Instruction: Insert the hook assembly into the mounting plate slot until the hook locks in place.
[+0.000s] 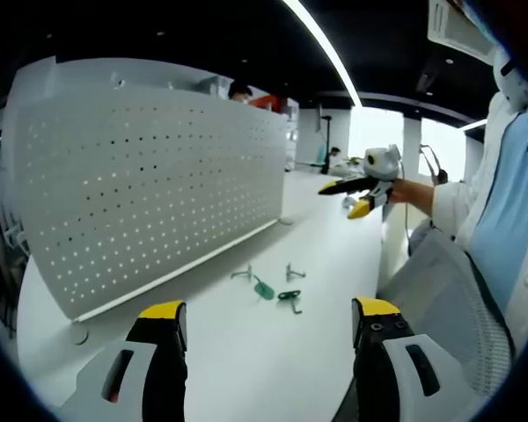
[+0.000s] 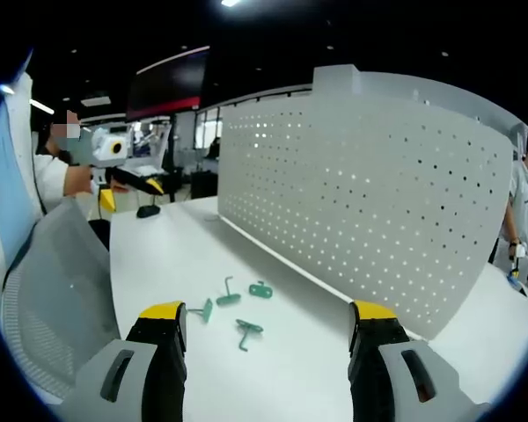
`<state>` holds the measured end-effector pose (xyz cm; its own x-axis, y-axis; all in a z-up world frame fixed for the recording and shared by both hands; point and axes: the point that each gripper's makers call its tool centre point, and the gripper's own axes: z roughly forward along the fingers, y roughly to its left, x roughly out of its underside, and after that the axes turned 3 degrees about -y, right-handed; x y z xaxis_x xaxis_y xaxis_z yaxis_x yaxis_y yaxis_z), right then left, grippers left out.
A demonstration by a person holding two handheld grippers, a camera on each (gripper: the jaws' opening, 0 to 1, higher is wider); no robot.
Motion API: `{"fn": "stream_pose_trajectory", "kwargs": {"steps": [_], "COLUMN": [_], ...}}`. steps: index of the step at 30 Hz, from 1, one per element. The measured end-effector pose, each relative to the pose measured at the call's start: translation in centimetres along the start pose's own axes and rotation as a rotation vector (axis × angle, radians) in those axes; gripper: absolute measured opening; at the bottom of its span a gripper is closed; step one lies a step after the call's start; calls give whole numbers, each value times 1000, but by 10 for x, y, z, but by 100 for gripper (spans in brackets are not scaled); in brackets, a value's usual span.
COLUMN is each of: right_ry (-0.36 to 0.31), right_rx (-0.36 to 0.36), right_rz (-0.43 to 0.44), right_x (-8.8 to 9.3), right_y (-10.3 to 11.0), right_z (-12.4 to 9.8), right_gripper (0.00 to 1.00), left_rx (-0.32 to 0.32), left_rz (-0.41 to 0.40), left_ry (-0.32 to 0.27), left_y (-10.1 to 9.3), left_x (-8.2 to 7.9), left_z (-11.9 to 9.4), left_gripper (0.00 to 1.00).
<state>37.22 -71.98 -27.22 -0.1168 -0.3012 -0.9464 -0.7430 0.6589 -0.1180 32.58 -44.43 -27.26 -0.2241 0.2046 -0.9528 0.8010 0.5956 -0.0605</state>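
Hooks (image 2: pixel 233 312) lie loose on table (image 2: pixel 158 255) by pegboard (image 2: pixel 361 193); both hand-held grippers wide open, holding nothing.

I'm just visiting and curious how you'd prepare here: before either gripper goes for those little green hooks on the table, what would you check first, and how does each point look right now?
1. Hooks in sight: ok. The green hooks lie loose on the white table.
2. Perforated panel in sight: ok, it stands upright behind the hooks.
3. Right gripper free: ok, jaws wide apart, nothing between them.
4. Left gripper free: ok, jaws apart and empty, hooks ahead of it.
5. Path to the hooks: ok, bare table lies between the jaws and the hooks.
6. Which panel hole suits a hook: cannot tell, the holes are too small.
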Motion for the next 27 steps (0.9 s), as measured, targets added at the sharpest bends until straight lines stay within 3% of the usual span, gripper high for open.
{"fn": "stream_pose_trajectory", "kwargs": {"steps": [27], "right_ry": [12], "right_rx": [-19], "right_rz": [0], "right_x": [0], "right_y": [7], "right_z": [7], "right_gripper": [76], "left_rx": [4], "left_rz": [3], "left_ry": [-14], "left_y": [4], "left_x": [-4], "left_z": [2], "left_gripper": [78]}}
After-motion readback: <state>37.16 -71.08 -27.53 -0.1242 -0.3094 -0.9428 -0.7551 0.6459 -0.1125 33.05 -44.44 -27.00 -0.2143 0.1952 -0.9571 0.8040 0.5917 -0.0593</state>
